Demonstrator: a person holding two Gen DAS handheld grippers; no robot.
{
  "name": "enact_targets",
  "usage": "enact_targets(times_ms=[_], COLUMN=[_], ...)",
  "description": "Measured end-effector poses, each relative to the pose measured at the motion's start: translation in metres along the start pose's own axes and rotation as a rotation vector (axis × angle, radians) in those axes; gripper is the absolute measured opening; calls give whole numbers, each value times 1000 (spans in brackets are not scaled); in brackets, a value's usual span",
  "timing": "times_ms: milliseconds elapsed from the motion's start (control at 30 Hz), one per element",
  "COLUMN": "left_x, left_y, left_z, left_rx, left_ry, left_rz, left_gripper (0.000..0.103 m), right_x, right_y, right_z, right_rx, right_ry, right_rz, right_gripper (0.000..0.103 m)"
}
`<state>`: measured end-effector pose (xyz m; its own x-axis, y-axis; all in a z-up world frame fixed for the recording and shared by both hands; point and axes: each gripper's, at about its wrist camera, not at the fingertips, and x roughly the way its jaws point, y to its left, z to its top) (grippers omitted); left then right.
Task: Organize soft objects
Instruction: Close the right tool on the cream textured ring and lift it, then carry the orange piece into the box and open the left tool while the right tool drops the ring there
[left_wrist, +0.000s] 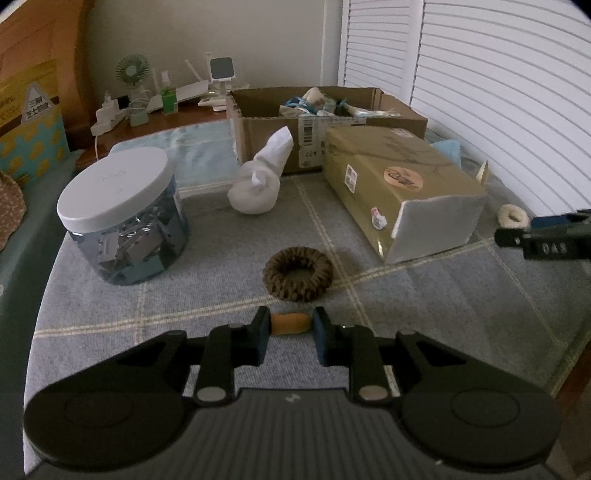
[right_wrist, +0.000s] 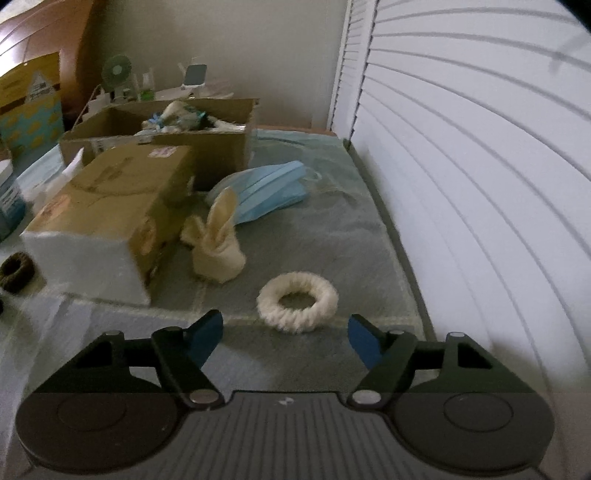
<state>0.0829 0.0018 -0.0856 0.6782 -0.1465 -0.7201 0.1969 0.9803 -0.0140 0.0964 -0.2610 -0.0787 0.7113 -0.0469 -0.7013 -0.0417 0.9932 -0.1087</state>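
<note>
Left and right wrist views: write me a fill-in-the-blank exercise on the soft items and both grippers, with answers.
1. The left gripper is closed on a small tan soft object, while the right gripper is ____.
2. The cream knitted ring scrunchie lies just ahead of the ____ gripper.
3. The clear plastic jar has a ____ lid.
4. The open brown cardboard box stands ____ the white rolled cloth bundle.

Answers: open; right; white; behind
</note>
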Motion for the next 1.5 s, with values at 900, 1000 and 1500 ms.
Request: enact_targets(times_ms=[900, 1000, 1500], left_x=[-37, -37, 34], left_y=[6, 8, 9], left_z=[33, 52, 176], left_rx=[176, 193, 226], left_ry=[-36, -63, -157], left_rz=[-171, -181, -123], left_gripper=[22, 22, 23], right_x=[-68, -74, -78], right_y=[13, 22, 33], right_z=[40, 48, 67], right_rx=[-31, -57, -90], right_ry=[-115, -139, -178], right_rz=[121, 136, 167], right_gripper=[45, 45, 45])
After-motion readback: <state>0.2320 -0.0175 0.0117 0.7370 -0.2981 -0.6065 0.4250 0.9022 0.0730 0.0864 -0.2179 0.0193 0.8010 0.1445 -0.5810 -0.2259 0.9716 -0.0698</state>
